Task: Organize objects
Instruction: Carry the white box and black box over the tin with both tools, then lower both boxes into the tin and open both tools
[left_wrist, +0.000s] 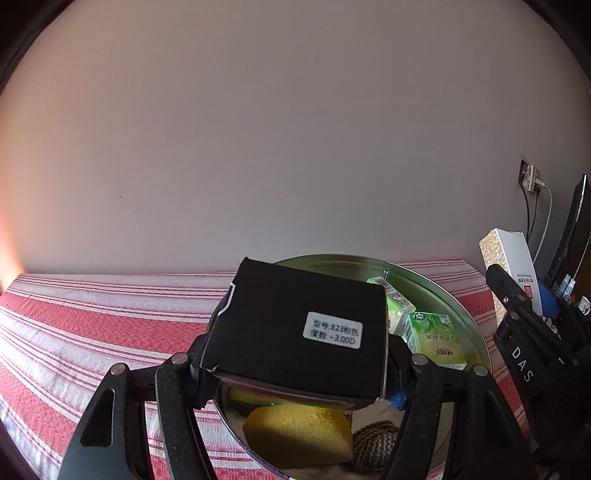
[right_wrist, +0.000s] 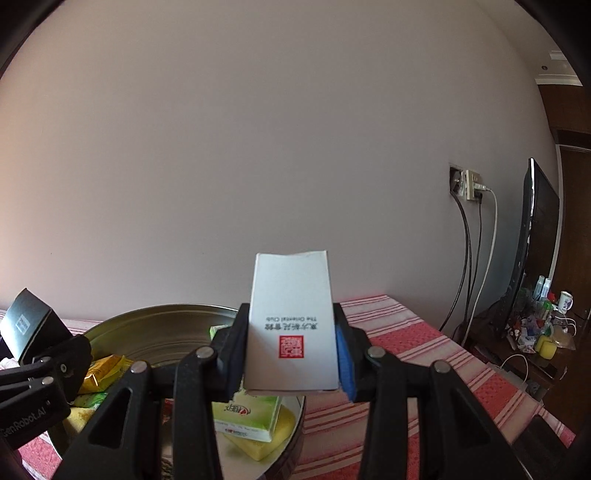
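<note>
The left gripper (left_wrist: 295, 369) squeezes a flat black cardboard box (left_wrist: 295, 332) right above the round metal tin (left_wrist: 461, 306); the right gripper (right_wrist: 291, 354) squeezes a tall white box (right_wrist: 291, 325), also over it.

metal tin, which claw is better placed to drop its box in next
Left, probably. Its claw holds the black box right over the metal tin; the right claw with the white box sits nearer the rim.

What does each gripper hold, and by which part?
Left gripper holds the black box by its two sides; right gripper holds the white box by its sides.
</note>
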